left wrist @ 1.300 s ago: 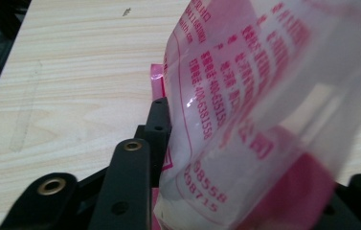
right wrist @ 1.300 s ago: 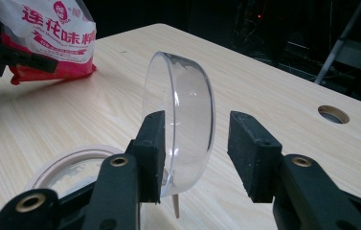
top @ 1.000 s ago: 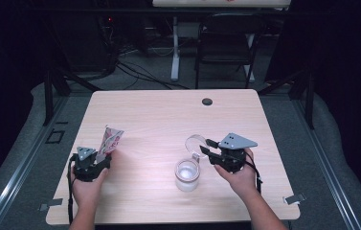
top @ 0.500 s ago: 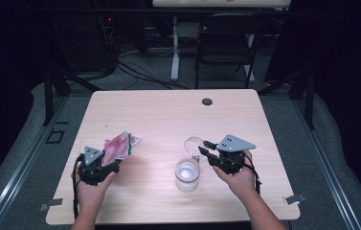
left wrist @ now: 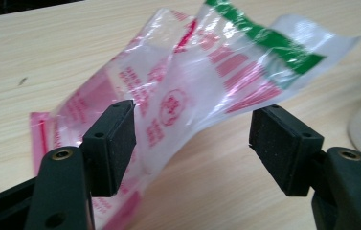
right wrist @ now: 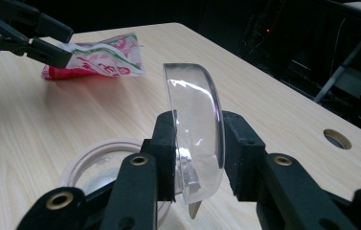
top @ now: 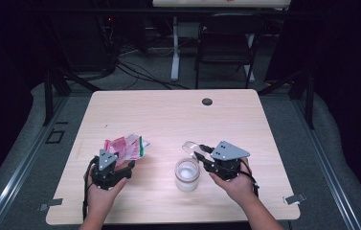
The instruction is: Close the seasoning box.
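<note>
Our right claw (right wrist: 198, 158) is clamped on a clear plastic lid (right wrist: 195, 143), holding it on edge just above the open cup (top: 187, 174), which stands on the table (top: 178, 115) at about nine o'clock from that claw in the high view. Our left claw (left wrist: 192, 143) is spread wide, its jaws standing to either side of a red, white and green plastic packet (left wrist: 183, 91) that lies on the wood at about one o'clock from it; we cannot tell whether a pad touches the film. We judge we are at the step of getting the packet in hand while the lid is kept clear of the cup. Next we would need to close the left jaws on the packet's near edge, squarely, since the film looks slippery.
</note>
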A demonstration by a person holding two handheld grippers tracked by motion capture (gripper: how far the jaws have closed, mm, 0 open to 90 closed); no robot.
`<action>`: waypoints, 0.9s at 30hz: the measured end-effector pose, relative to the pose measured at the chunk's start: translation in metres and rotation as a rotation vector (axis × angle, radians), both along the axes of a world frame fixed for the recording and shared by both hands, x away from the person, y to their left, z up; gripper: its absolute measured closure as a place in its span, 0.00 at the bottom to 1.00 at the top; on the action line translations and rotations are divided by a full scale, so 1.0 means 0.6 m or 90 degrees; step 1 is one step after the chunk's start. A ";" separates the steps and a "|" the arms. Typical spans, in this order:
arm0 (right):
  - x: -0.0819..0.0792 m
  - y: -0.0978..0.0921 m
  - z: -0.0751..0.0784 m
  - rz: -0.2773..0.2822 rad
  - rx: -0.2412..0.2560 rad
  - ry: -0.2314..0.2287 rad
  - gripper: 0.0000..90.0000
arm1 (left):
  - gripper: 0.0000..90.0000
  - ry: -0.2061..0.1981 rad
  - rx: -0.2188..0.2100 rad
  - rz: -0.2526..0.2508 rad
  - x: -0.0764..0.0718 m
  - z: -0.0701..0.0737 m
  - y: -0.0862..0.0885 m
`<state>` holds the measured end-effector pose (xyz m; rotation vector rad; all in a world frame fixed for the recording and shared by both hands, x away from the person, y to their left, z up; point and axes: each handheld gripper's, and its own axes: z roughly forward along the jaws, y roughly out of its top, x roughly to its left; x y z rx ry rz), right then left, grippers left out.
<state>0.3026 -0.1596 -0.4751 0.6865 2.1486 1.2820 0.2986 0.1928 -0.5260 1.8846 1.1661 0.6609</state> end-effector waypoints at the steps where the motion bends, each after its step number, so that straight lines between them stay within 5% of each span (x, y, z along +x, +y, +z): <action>1: -0.002 0.002 0.000 0.002 -0.004 -0.002 0.75 | 0.36 -0.003 0.004 -0.008 -0.002 0.000 -0.006; 5: -0.012 0.011 -0.002 0.017 -0.030 -0.015 0.72 | 0.34 -0.020 0.023 -0.043 -0.009 0.003 -0.027; 16: -0.034 0.030 -0.010 0.034 -0.079 -0.040 0.65 | 0.35 0.001 0.040 -0.081 -0.012 -0.006 -0.060; 27: -0.051 0.045 -0.009 0.086 -0.055 -0.020 0.54 | 0.35 0.009 0.024 -0.099 -0.020 0.002 -0.072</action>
